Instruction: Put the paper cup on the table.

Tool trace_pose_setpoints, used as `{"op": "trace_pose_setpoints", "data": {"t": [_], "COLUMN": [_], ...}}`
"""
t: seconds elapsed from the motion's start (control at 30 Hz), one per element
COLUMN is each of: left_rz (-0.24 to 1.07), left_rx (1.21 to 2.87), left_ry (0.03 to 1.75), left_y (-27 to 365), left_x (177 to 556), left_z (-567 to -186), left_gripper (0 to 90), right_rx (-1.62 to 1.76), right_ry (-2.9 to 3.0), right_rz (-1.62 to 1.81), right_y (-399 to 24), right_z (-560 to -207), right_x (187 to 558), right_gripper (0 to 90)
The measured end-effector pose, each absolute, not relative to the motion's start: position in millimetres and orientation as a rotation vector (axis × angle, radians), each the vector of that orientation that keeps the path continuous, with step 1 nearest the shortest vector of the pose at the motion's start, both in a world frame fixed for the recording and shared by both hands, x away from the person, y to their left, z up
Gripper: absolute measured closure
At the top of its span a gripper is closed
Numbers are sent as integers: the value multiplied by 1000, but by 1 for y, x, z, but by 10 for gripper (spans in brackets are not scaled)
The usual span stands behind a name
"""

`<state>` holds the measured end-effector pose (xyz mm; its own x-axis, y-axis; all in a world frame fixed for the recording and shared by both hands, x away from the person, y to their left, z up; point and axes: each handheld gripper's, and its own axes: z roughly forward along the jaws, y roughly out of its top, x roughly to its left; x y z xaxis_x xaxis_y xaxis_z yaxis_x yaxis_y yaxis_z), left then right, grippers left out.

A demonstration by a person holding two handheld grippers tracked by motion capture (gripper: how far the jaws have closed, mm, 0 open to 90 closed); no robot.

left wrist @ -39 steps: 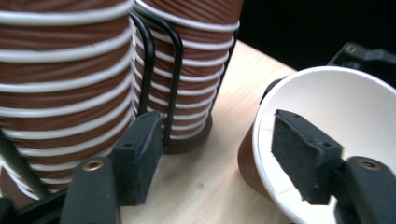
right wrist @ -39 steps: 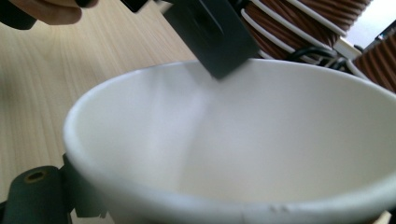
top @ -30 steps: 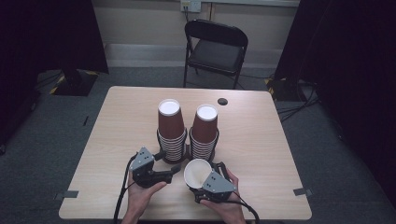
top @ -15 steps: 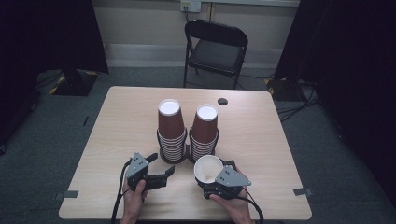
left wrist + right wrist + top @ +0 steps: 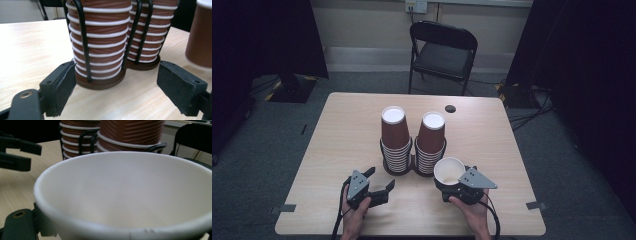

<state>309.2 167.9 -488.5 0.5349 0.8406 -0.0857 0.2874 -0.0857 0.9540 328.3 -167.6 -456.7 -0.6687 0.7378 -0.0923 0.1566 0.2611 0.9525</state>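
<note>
Surface [image 5: 337, 130] fills the middle of the high view, a folding chair [image 5: 443, 47] beyond it at top centre. Two cup stacks [image 5: 413, 140] in black wire holders stand mid-frame, touching side by side; a small dark disc [image 5: 450, 108] lies further back near the far edge. Right tool [image 5: 455, 186], lower right of centre, is clenched on a single paper cup [image 5: 449, 171], mouth up and tilted toward the camera, just beside the right-hand stack. In the right gripper view the cup's white inside [image 5: 125, 192] sits close to the lens. Left tool [image 5: 379, 186], lower left of centre, is released, jaws wide, nothing between them; its own view looks at the holder's base [image 5: 100, 81]. Judged step: carrying the loose cup off. Keep the squeeze light so the thin wall does not buckle, and keep it level. Against half a second ago: cup and right tool sit further right and nearer the stack; left tool has crept forward, jaws unchanged.
</note>
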Motion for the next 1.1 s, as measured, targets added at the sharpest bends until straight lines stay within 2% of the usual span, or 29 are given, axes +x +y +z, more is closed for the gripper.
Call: {"op": "trace_pose_setpoints", "data": {"t": [0.37, 1.1], "left_rz": [641, 724], "left_rx": [1615, 1609], "left_ry": [983, 971], "left_y": [168, 164], "left_x": [306, 300], "left_z": [-495, -496], "left_gripper": [157, 158], "right_rx": [968, 1035], "right_ry": [1890, 1735], "right_rz": [1424, 1371], "right_y": [-190, -211], "right_z": [-448, -441], "right_x": [350, 404], "right_gripper": [115, 119]}}
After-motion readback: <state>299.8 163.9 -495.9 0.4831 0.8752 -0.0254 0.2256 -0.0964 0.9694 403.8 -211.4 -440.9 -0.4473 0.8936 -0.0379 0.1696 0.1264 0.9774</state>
